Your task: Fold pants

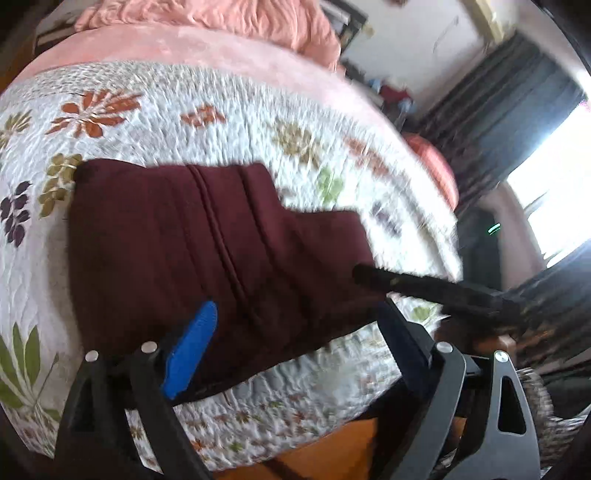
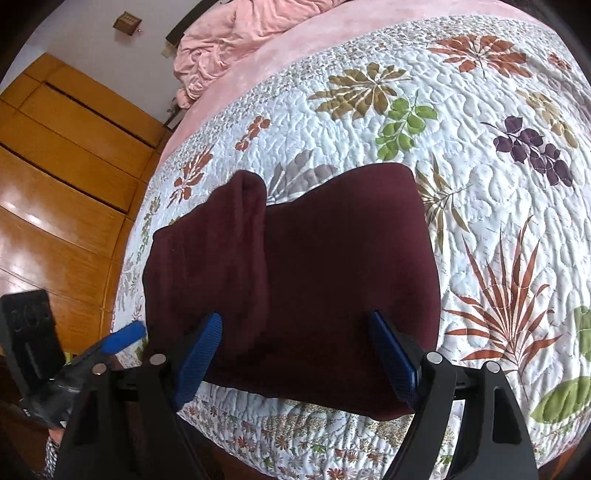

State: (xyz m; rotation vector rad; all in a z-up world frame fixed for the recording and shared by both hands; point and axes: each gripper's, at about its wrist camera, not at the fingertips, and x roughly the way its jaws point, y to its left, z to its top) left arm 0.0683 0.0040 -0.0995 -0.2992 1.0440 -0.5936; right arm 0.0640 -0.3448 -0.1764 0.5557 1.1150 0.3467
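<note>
Dark maroon pants [image 1: 192,243] lie folded into a thick bundle on a floral quilt [image 1: 184,99], close to the bed's near edge. My left gripper [image 1: 295,328] hovers over the near edge of the pants, jaws wide apart and gripping nothing. From the right, a dark finger [image 1: 406,282] of the other gripper reaches over the cloth. In the right wrist view the pants [image 2: 295,266] show a rolled fold at their left end. My right gripper [image 2: 297,354] is open above their near hem, its pads apart from the fabric. One blue fingertip [image 2: 123,339] of the left gripper shows at lower left.
A crumpled pink blanket [image 2: 236,33] lies at the head of the bed. Wooden wardrobe doors [image 2: 66,177] stand to the left of the bed. Dark curtains [image 1: 491,122] and a bright window [image 1: 554,192] are on the other side. The quilt's border [image 2: 295,435] drops off just below the grippers.
</note>
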